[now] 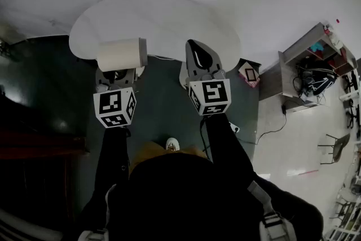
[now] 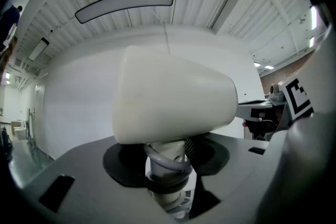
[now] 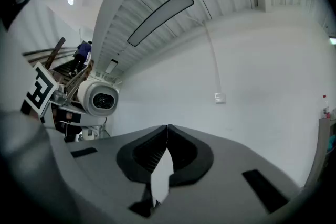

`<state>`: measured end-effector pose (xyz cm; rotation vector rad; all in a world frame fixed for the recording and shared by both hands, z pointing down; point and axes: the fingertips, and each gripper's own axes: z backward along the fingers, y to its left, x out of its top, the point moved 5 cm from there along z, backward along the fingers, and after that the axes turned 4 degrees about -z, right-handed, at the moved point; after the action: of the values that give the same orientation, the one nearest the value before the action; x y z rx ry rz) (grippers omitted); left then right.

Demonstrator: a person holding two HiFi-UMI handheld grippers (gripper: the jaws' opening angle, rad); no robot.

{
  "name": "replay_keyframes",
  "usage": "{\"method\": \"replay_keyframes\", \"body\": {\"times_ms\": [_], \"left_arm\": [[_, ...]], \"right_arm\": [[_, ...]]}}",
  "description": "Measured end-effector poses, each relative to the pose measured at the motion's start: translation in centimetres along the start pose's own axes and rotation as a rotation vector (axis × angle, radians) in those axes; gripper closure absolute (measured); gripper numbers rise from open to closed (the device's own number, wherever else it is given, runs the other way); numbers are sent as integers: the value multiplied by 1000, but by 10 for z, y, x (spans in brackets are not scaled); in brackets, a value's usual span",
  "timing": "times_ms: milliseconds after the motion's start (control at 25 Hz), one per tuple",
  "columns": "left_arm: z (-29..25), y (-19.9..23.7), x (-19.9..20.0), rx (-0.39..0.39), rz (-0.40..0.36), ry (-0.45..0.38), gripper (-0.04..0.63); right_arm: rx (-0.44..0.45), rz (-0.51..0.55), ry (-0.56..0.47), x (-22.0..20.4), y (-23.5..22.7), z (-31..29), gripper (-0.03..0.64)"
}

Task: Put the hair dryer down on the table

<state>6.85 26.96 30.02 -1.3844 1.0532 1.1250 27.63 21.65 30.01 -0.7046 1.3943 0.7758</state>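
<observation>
Two grippers: both in view, side by side in front of a person in dark sleeves
left gripper (image 2: 167, 159): jaws partly apart and clamped on the handle (image 2: 166, 150) of the hair dryer
hair dryer (image 2: 168, 96): cream body sits crosswise above the left jaws, handle pointing down between them (grey cord (image 2: 164, 161) looped round the handle)
hair dryer place: from the head view it overlaps the near rim of the table; contact with the tabletop can't be made out
hair dryer from the right gripper view: off to the left, round end facing the camera, beside the left marker cube (image 3: 38, 87)
right gripper (image 3: 167, 129): jaws together, tips touching, nothing between them
right gripper place: just right of the left one, tips over the table's near edge
table (image 1: 169, 17): white, rounded, against a white wall
floor (image 1: 163, 113): dark green under the grippers
shelf (image 1: 307, 59): far right, well apart from the table, cluttered (items too small to name)
chair (image 1: 337, 147): right edge, on the pale floor
</observation>
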Motion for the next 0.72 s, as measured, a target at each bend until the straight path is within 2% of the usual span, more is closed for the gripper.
{"method": "replay_keyframes", "body": {"times_ms": [240, 440, 720], "left_arm": [[1, 4, -2, 3, -5, 6, 387], [1, 3, -2, -2, -11, 3, 387], [9, 5, -5, 3, -20, 10, 387]], "right_arm": [[-3, 8, 11, -1, 1, -1, 589], [28, 16, 13, -2, 6, -2, 589], [57, -25, -21, -4, 11, -2, 588]]}}
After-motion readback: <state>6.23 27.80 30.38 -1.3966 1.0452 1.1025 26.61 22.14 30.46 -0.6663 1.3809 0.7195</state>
